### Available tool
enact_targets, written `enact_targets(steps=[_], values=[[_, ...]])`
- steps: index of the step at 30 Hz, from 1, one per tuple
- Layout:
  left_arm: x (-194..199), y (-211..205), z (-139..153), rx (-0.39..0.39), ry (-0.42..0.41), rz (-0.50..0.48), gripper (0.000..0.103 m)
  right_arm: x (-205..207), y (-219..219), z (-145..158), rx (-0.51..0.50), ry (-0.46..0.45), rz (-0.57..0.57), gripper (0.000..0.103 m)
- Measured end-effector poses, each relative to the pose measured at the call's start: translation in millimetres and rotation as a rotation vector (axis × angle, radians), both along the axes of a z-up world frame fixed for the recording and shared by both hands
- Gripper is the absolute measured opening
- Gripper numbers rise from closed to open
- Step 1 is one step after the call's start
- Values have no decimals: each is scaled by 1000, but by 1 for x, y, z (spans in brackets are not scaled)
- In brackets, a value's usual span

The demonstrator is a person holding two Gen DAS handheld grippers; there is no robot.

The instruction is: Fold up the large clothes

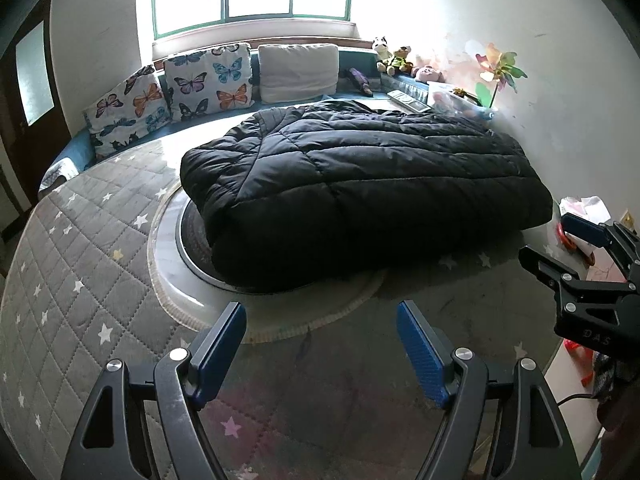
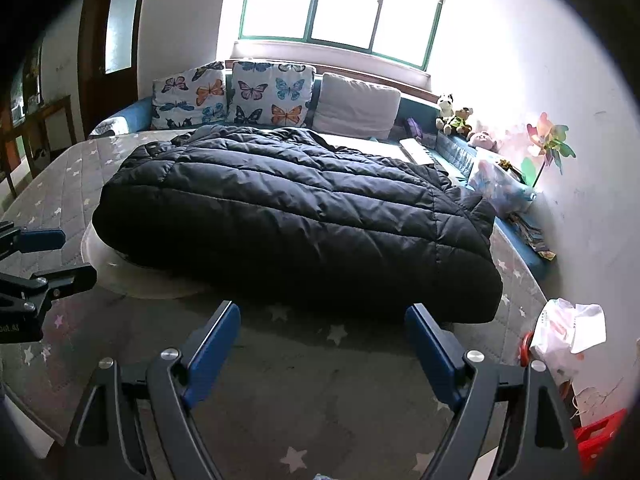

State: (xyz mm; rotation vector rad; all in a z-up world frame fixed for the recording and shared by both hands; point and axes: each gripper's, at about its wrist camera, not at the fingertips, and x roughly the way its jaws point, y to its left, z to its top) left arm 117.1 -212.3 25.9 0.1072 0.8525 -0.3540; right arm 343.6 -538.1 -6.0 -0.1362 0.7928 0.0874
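Left gripper (image 1: 321, 340) released, nothing between its pads; right gripper (image 2: 322, 344) likewise (both short of the cloth). Black coat (image 1: 360, 184) folded into a thick slab, mid-frame on the quilt (image 1: 80, 264), long axis running left-right, near edge facing the grippers. Bare quilt lower frame; cushions (image 1: 204, 80) crowd the far edge.

Home bedroom or living room; quilted star-print mattress (image 1: 80, 264) on a low platform; butterfly cushions (image 2: 240, 96) and a plain pillow (image 1: 298, 72) along the wall under a green-framed window (image 2: 340, 4); soft toys (image 1: 394, 58) and a paper pinwheel (image 2: 550, 140) on the ledge; wooden door (image 2: 116, 40).
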Motion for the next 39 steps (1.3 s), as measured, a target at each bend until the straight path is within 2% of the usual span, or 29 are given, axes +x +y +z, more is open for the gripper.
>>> enact_targets(steps=[39], values=[[-3,-5,-13,-2,28,24,82,-1,-9,-2,55,20,-57,93]])
